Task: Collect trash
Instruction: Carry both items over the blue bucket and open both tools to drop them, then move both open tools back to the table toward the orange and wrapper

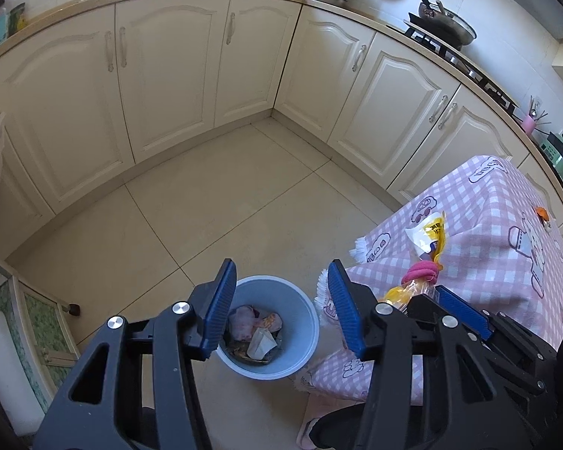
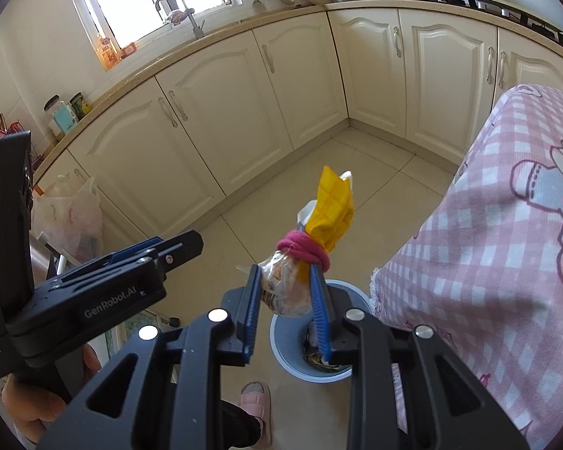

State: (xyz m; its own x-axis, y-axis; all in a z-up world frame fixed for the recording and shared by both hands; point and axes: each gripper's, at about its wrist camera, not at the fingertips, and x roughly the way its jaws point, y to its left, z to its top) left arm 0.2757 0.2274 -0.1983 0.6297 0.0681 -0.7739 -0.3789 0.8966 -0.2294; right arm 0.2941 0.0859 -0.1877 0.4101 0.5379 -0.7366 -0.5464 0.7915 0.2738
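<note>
A light blue waste bin point(image 1: 307, 332) stands on the tiled floor beside the table, with crumpled wrappers and paper point(image 1: 257, 333) inside. My left gripper point(image 1: 281, 267) hangs above it, open, with nothing between its blue pads. My right gripper point(image 2: 284, 275) is shut on a clear plastic snack bag point(image 2: 285, 292) with a yellow top, tied by a pink band point(image 2: 304, 249). It holds the bag over the bin point(image 2: 281, 341). In the left wrist view the same bag point(image 1: 429, 238) and the right gripper's blue pad point(image 1: 463, 313) show at the right. The left gripper point(image 2: 146, 251) shows at the right wrist view's left.
A table under a pink checked cloth point(image 1: 488, 202) stands close on the right, with a small orange item point(image 1: 541, 213) on it. Cream cabinets point(image 1: 169, 75) line the far walls. A plastic bag point(image 2: 71, 217) hangs at the left. A pink slipper point(image 2: 257, 401) is near the bin.
</note>
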